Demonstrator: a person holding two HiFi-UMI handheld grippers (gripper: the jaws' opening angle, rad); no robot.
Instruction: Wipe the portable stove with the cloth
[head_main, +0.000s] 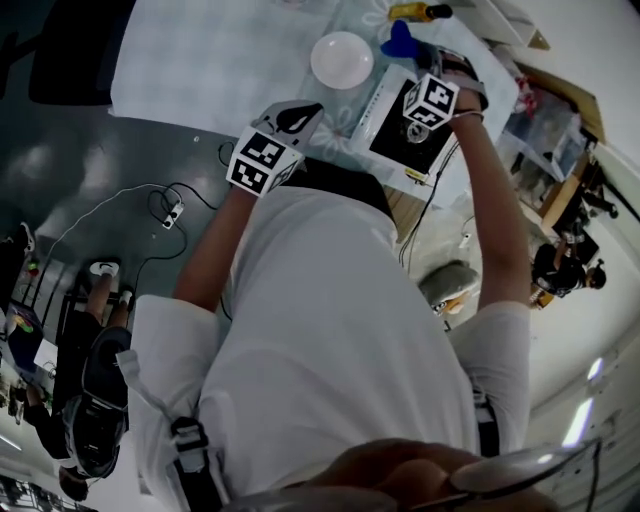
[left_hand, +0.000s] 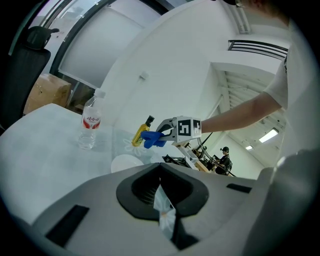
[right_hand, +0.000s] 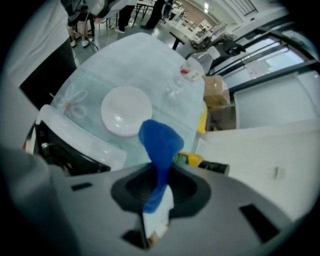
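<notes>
1. Blue cloth (right_hand: 159, 145) is clamped in my right gripper (right_hand: 156, 202), near the portable stove (head_main: 395, 140) and beside a white bowl (right_hand: 126, 111).
2. My left gripper (left_hand: 164, 200) is closed and empty; its view catches an upright water bottle (left_hand: 90, 125) that the head view misses.

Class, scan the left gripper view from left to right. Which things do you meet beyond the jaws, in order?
water bottle → white bowl → blue cloth → distant person

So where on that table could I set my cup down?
The broad bare tablecloth left of the white bowl, around the water bottle, is free. It is crowded on the right: portable stove, yellow bottle, and the right gripper holding the blue cloth.
</notes>
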